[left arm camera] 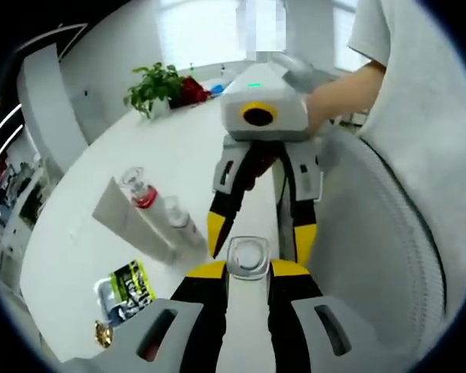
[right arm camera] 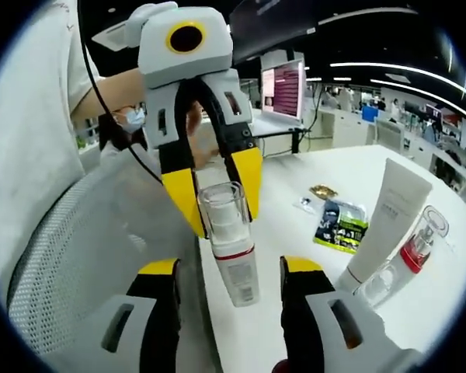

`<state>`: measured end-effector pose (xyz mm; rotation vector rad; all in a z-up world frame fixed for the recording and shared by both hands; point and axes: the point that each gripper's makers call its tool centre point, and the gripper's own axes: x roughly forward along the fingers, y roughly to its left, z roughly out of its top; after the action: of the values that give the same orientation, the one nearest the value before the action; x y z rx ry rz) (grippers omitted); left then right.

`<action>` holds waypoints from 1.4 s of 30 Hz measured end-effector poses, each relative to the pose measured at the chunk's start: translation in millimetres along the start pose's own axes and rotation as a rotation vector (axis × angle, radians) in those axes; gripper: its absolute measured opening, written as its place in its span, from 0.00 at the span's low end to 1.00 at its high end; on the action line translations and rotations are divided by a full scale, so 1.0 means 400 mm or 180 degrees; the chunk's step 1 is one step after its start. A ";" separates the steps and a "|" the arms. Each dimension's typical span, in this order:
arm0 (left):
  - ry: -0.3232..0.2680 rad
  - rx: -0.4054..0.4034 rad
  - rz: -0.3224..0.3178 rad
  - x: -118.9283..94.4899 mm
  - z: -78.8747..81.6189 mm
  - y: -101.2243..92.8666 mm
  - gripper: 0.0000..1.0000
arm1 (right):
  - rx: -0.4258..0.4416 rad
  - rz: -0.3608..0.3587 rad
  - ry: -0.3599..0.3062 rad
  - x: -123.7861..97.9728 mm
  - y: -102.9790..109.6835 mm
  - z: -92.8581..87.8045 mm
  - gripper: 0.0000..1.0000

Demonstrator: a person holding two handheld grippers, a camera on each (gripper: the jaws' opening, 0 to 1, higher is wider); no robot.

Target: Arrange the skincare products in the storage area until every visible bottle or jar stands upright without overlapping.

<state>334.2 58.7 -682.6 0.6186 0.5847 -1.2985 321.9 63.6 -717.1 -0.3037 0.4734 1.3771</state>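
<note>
Clearly a handover is in hand. The pump bottle, white with a red band and a clear cap, hangs in the air above the near edge of the white table. The left gripper comes in from twelve o'clock in the right gripper view and has its yellow-tipped jaws closed on the clear cap. The right gripper has its jaws spread wide, one on each side of the bottle's body, and neither appears to touch it.

Next, I judge, the right jaws need to close squarely on the body before the left lets go. The bottle can then be stood beside the others.

Those stand at three to four o'clock in that view: a white tube, a red-banded bottle and a clear bottle, close together. Whether they touch or lean I cannot tell. A green-and-black sachet lies near them.

Around the table are a mesh chair, a potted plant, a lit screen and an open office.
</note>
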 end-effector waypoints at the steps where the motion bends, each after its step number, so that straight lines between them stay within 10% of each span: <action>1: -0.0003 -0.0001 0.0003 0.006 -0.002 0.005 0.24 | 0.0029 0.0002 -0.0005 -0.002 0.000 -0.002 0.53; 42: 0.0295 0.0031 0.0012 0.134 -0.048 0.171 0.24 | 0.0684 -0.0572 0.0065 -0.057 -0.046 -0.079 0.83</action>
<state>410.0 45.9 -727.8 0.6903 0.6533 -1.2748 332.6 25.6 -734.5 -0.1799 0.5917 1.1384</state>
